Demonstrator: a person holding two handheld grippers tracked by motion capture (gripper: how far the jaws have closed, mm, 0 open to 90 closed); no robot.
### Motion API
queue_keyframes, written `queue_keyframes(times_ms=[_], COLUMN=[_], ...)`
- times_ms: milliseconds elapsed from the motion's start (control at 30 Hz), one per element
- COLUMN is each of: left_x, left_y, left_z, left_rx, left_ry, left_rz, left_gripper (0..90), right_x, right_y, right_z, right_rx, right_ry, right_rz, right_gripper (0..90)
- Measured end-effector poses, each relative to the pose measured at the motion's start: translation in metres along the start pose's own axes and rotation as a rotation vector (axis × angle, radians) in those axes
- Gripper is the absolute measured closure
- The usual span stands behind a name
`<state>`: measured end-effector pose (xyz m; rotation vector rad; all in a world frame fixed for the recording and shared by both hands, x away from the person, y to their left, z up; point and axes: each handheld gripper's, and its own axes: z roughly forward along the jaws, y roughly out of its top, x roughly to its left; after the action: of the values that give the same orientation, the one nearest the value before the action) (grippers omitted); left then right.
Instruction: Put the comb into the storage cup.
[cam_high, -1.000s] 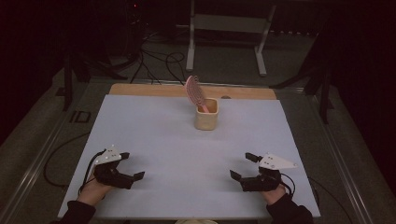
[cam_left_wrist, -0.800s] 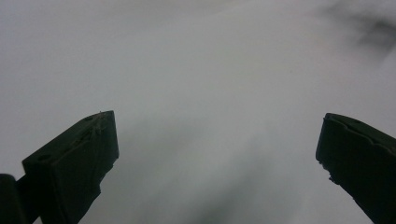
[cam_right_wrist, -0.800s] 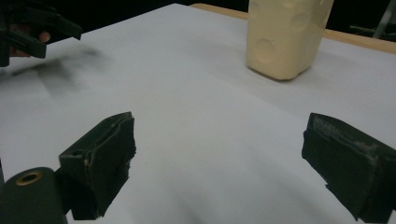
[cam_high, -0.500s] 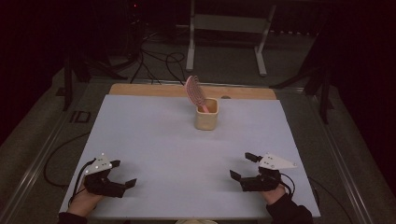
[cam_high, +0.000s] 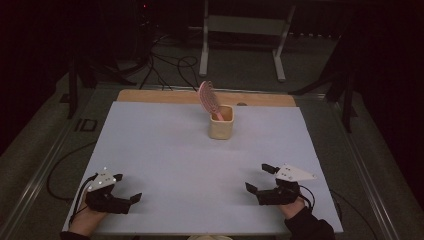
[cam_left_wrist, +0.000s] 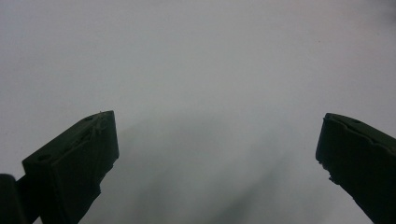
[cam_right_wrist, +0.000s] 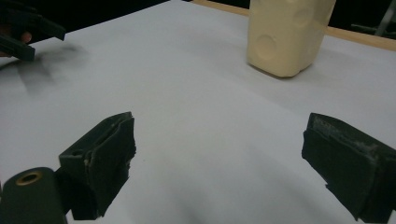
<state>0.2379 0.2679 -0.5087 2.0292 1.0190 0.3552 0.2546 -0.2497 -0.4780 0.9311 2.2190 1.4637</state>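
Observation:
A cream cup (cam_high: 220, 123) stands upright at the far middle of the white table (cam_high: 165, 145), and a pink hairbrush (cam_high: 205, 94) leans out of it to the left. My left gripper (cam_high: 128, 187) rests open at the near left corner, its jaws wide apart over bare tabletop (cam_left_wrist: 217, 70). At the near right, my right gripper (cam_high: 256, 176) is open too and holds nothing. In the right gripper view the cup (cam_right_wrist: 287, 37) sits ahead and to the right of the jaws, and the left gripper (cam_right_wrist: 28, 30) shows at the top left.
A strip of bare wood (cam_high: 150, 96) runs along the table's far edge. Beyond it lie cables (cam_high: 165, 65) and a metal stand (cam_high: 245, 30) on a dark floor. A metal rail (cam_high: 45, 165) lines the table's left side.
My left gripper has slid a little toward the near left corner of the table. The right gripper, the cup and the hairbrush have stayed put.

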Motion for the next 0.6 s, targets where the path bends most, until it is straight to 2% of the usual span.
queue_keyframes(times_ms=[433, 600], left_x=[-0.0003, -0.0018], left_y=[-0.0014, 0.0007], left_z=[0.0006, -0.0014], left_rx=[0.007, -0.011], left_ry=[0.011, 0.01], left_rz=[0.0, -0.003], left_gripper=[0.2, 0.2], right_x=[0.0001, -0.0008], right_y=[-0.0004, -0.0008], right_z=[0.0014, 0.0019], right_rx=[0.006, 0.009], right_ry=[0.001, 0.002], right_rz=[-0.005, -0.005], right_gripper=[9.1, 9.1])
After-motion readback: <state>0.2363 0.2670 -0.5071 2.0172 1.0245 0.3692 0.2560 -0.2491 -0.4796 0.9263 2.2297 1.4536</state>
